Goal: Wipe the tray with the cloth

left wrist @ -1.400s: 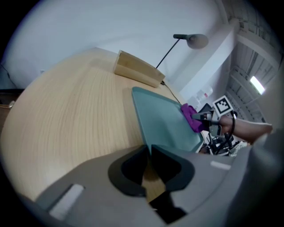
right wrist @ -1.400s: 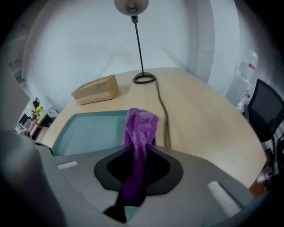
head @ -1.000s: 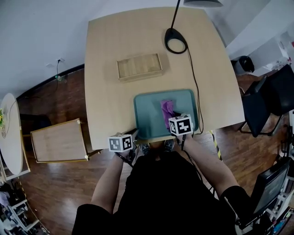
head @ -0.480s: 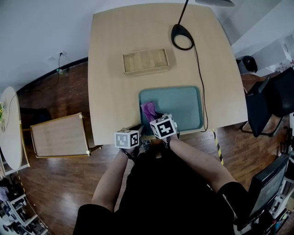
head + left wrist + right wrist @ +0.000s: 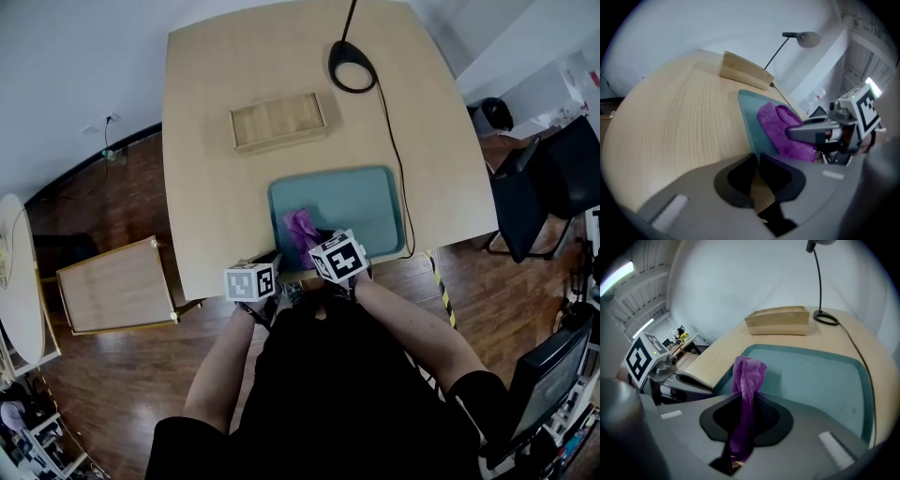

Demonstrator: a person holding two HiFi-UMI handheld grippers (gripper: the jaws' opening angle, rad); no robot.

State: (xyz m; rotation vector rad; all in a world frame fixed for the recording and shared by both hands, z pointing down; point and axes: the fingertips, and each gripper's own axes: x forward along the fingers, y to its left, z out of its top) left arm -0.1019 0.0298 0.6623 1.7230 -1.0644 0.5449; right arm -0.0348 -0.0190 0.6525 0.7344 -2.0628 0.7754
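The teal tray (image 5: 366, 202) lies at the table's near edge. A purple cloth (image 5: 301, 228) rests bunched on the tray's near left part, and my right gripper (image 5: 323, 248) is shut on it. In the right gripper view the cloth (image 5: 747, 376) runs up from between the jaws of that gripper (image 5: 747, 401) and flops over the tray floor (image 5: 811, 376). My left gripper (image 5: 267, 277) sits at the tray's near left corner. In the left gripper view its jaws (image 5: 757, 159) are closed together where the tray rim (image 5: 746, 119) runs into them.
A shallow wooden box (image 5: 277, 122) lies beyond the tray. A black lamp base (image 5: 352, 66) stands at the table's far side, and its cable (image 5: 398, 178) runs down past the tray's right edge. A wooden stool (image 5: 117, 286) and a dark chair (image 5: 544, 183) flank the table.
My right gripper has dragged the purple cloth from the tray's right half over to its near left part. The left gripper has stayed at the tray's corner.
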